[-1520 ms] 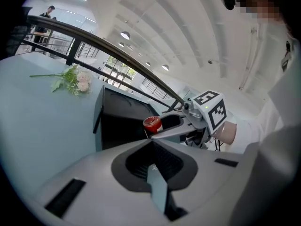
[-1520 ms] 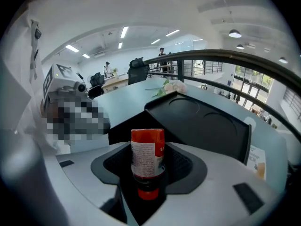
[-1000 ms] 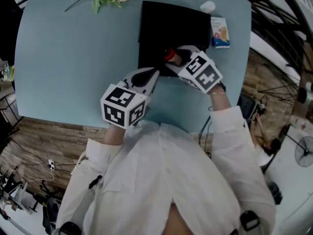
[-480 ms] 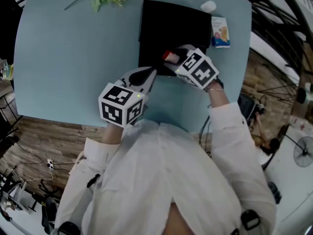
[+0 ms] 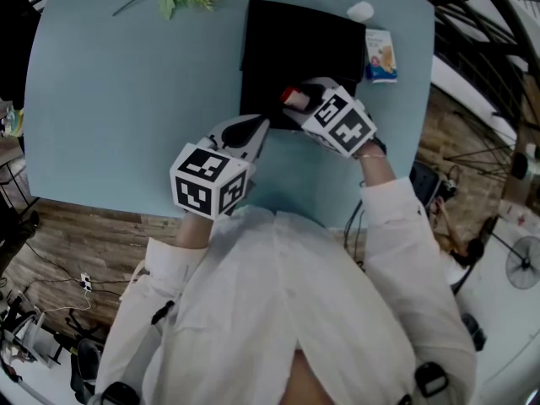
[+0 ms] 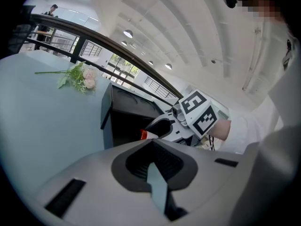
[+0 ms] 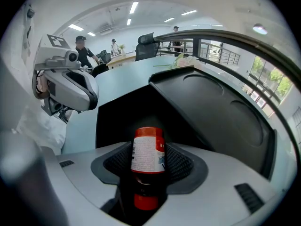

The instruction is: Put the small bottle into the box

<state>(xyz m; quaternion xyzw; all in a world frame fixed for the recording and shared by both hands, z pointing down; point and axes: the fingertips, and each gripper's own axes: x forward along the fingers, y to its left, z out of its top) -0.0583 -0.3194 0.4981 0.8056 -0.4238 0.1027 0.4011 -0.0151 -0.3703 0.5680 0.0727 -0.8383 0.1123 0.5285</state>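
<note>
Your right tongs [image 5: 298,102] have carried the small bottle [image 7: 148,150] slightly further over the near edge of the black box [image 5: 295,40] at the worktop's [image 5: 126,99] far edge. They still grip it, so release looks close. Your left tongs [image 6: 157,173] stay closed and empty by the front edge.

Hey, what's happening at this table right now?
A person works with a gripper in each hand. The right gripper is shut on a small red-capped bottle, holding it at the near edge of the black box on the table, not yet released. The left gripper, shut and empty, hovers beside the box's near corner.
</note>
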